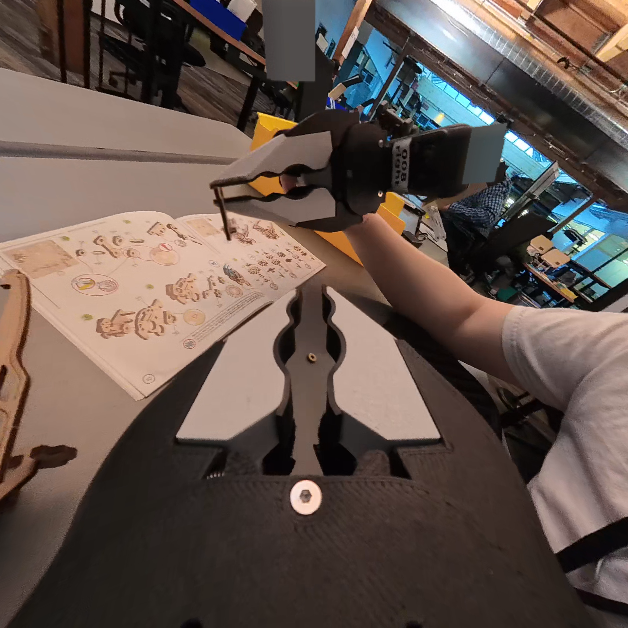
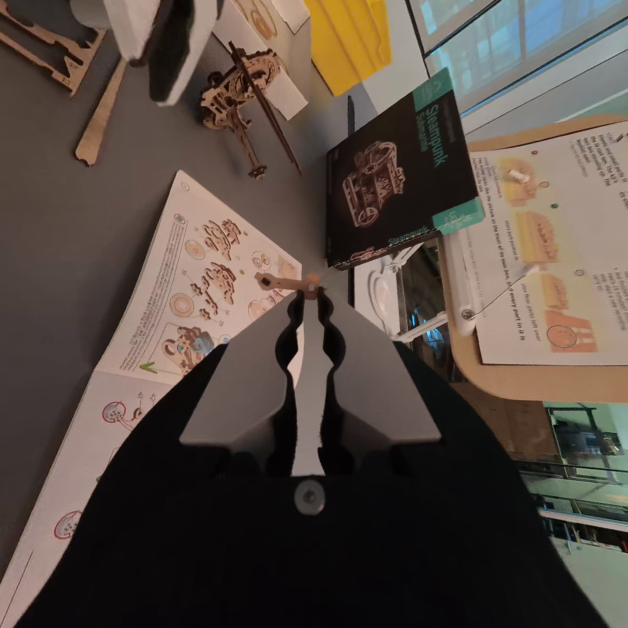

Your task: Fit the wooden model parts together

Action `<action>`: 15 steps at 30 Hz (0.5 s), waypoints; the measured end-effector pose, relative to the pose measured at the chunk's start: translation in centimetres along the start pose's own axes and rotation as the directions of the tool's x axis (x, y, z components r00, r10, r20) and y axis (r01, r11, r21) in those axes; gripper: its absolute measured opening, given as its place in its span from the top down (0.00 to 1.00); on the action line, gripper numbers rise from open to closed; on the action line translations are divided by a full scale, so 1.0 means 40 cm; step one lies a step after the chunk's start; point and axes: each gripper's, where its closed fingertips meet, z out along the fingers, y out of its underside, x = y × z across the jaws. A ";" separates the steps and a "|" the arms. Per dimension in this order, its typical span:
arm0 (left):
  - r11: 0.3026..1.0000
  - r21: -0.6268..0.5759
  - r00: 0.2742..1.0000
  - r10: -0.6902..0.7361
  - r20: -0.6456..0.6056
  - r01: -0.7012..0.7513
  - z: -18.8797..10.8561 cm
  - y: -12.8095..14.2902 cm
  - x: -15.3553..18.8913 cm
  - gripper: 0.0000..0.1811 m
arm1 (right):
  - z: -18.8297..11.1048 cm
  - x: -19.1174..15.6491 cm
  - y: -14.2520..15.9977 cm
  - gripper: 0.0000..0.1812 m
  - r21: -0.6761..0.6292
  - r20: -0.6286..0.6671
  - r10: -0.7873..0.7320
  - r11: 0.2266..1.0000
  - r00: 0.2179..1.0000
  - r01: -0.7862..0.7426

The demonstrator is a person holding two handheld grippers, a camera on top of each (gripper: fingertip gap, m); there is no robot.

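Observation:
My right gripper (image 2: 310,294) is shut on a small flat wooden lever piece (image 2: 280,282) that sticks out to the left of its tips, above the open instruction booklet (image 2: 204,272). In the left wrist view the right gripper (image 1: 217,197) holds this piece (image 1: 225,221) edge-on, hanging down over the booklet (image 1: 153,272). My left gripper (image 1: 312,290) has its jaws nearly together, with nothing seen between them. It shows blurred at the top of the right wrist view (image 2: 163,51). A partly built wooden model (image 2: 238,88) stands on the grey table beyond the booklet.
Leftover wooden sheet frames (image 1: 13,373) (image 2: 51,51) and a wooden stick (image 2: 102,115) lie on the table. A black kit box (image 2: 397,183), a yellow bin (image 2: 346,40) and a board with a printed sheet (image 2: 543,238) are to the right. A person's forearm (image 1: 441,289) reaches across. The tips of one gripper are about 11 centimeters away from the tips of the other.

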 end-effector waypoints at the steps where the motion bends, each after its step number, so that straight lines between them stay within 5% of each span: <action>1: 1.000 -0.005 1.000 0.003 -0.003 -0.003 0.002 0.003 0.002 0.95 | 0.000 -0.003 0.003 0.96 -0.003 0.003 -0.001 1.000 1.000 0.001; 7: 0.999 -0.040 0.999 -0.023 -0.023 0.022 0.010 0.019 0.014 0.96 | 0.014 -0.008 0.027 0.96 -0.052 0.018 0.022 0.998 1.000 -0.021; 15: 0.986 -0.111 0.985 0.135 0.104 -0.124 0.015 0.042 -0.018 0.95 | 0.037 -0.005 0.035 0.96 -0.067 0.082 0.040 0.997 0.996 -0.034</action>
